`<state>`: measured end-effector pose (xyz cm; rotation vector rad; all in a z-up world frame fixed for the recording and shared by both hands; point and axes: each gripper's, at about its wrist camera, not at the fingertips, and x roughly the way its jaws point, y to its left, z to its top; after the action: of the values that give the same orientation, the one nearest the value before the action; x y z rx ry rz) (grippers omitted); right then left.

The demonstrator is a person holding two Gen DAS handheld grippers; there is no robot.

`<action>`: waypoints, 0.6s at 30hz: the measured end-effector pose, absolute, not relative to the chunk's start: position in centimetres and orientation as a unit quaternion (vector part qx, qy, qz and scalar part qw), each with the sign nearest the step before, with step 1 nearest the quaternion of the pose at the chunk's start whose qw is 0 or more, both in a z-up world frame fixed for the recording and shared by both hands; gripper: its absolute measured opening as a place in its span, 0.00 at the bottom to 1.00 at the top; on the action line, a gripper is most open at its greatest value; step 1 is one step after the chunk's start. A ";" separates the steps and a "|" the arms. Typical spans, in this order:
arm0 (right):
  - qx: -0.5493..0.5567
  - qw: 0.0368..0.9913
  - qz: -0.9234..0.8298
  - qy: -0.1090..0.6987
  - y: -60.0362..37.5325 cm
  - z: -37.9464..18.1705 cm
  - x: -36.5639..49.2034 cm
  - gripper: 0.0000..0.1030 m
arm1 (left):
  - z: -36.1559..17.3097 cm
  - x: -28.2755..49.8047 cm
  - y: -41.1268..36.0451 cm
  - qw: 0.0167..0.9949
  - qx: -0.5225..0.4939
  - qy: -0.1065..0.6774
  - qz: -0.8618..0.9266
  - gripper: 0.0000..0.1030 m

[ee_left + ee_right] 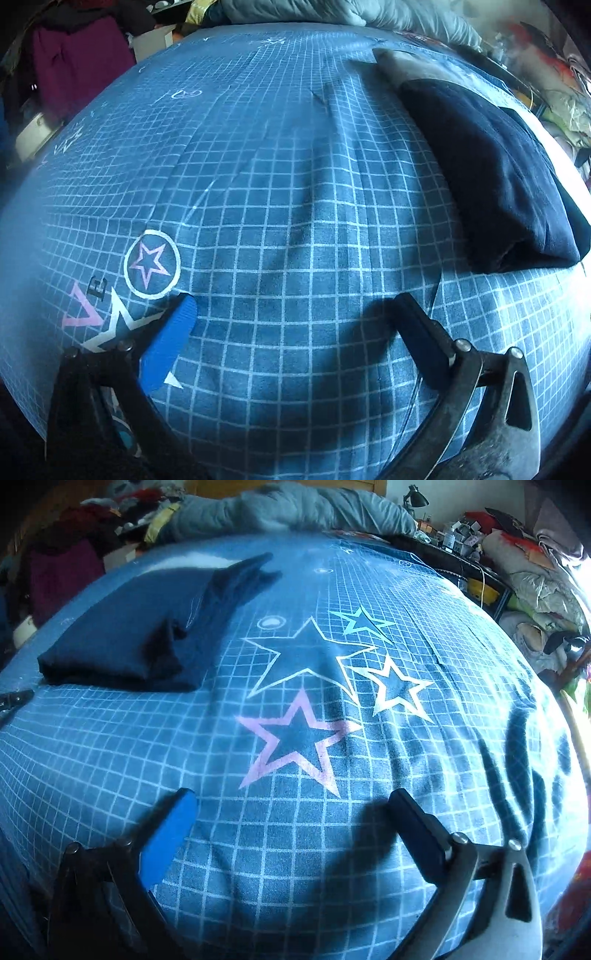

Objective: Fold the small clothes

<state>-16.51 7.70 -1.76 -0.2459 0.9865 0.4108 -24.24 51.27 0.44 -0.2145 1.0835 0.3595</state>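
Note:
A folded dark navy garment point(491, 173) lies on the blue checked bedsheet point(280, 192) at the right of the left wrist view; in the right wrist view the garment point(140, 638) lies at the upper left. My left gripper point(295, 306) is open and empty, low over the sheet, left of and nearer than the garment. My right gripper point(291, 801) is open and empty over the sheet point(147, 760), just short of a pink star print, with the garment far to its upper left.
A grey duvet point(295, 509) is bunched at the bed's far edge. Piles of clothes point(77, 66) and boxes stand beyond the left edge. Cluttered shelves and bags point(535, 579) stand to the right. The left gripper's tip point(14, 699) shows at the right wrist view's left edge.

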 end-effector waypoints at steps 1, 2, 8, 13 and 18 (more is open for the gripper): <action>-0.116 0.853 0.196 0.469 7.8 -1.8 -16.1 1.00 | 0.3 -24.1 51.1 0.834 -0.102 0.513 0.174 1.00; -0.114 0.854 0.195 0.469 7.8 -1.8 -16.1 1.00 | 0.2 -23.8 50.9 0.832 -0.104 0.514 0.182 1.00; -0.126 0.858 0.174 0.466 8.6 -1.8 -16.0 1.00 | -0.3 -23.2 51.3 0.838 -0.125 0.492 0.202 1.00; -0.118 0.864 0.163 0.461 8.9 -1.9 -16.1 1.00 | -0.2 -23.9 51.2 0.848 -0.122 0.477 0.196 1.00; -0.111 0.867 0.164 0.457 8.9 -2.0 -15.6 1.00 | -0.4 -24.1 51.0 0.847 -0.115 0.478 0.200 1.00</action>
<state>-15.65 8.94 -2.04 -0.2315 0.9572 0.3438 -24.06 50.96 -0.39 -0.2425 1.0078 0.4224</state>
